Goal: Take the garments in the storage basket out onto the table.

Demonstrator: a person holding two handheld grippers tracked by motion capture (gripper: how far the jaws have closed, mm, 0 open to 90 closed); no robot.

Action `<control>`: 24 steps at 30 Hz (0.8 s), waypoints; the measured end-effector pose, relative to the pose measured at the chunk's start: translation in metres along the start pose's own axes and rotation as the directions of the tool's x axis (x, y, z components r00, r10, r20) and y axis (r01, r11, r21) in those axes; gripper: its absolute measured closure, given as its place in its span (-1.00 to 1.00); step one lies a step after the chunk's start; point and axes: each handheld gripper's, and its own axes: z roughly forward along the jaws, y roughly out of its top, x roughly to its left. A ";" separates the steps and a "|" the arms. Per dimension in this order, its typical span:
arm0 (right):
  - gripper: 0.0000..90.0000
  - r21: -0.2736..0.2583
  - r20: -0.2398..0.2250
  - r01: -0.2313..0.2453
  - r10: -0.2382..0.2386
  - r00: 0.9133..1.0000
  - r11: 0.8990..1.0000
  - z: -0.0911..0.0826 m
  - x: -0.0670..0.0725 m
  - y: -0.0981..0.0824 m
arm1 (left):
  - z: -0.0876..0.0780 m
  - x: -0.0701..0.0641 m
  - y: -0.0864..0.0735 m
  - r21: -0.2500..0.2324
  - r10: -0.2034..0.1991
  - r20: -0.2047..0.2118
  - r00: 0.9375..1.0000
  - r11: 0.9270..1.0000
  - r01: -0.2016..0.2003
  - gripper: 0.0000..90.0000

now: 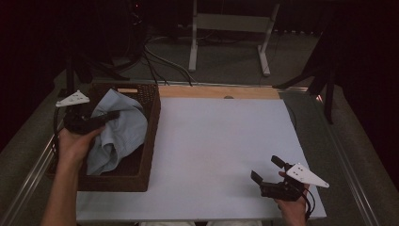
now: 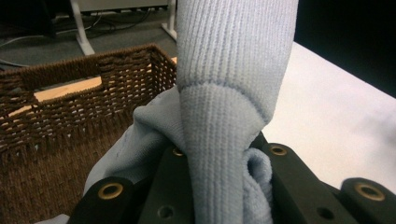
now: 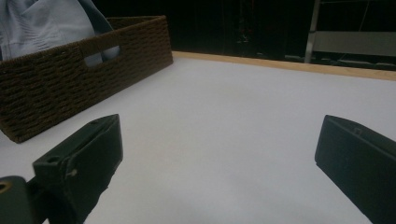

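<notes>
White tabletop [image 1: 211, 155]: left gripper [image 1: 110, 116] clamps blue sweater [image 1: 117, 132] in wicker basket [image 1: 150, 141]; right gripper [image 1: 269, 170] rests, jaws apart.

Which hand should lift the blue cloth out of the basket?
Left: its claw is already shut on the blue cloth over the basket. The right claw sits open, across the table.

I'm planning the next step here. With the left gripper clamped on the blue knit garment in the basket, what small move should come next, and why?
Probably lift the left gripper straight up: its jaws are shut on the light blue knit garment, which still lies mostly inside the wicker basket. The right gripper waits open over the white tabletop.
</notes>
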 end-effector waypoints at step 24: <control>-0.97 -0.001 -0.001 -0.005 0.005 1.000 1.000 0.000 -0.001 0.000 | -0.005 -0.007 0.016 -0.054 0.007 0.044 0.999 0.999 -0.005 0.87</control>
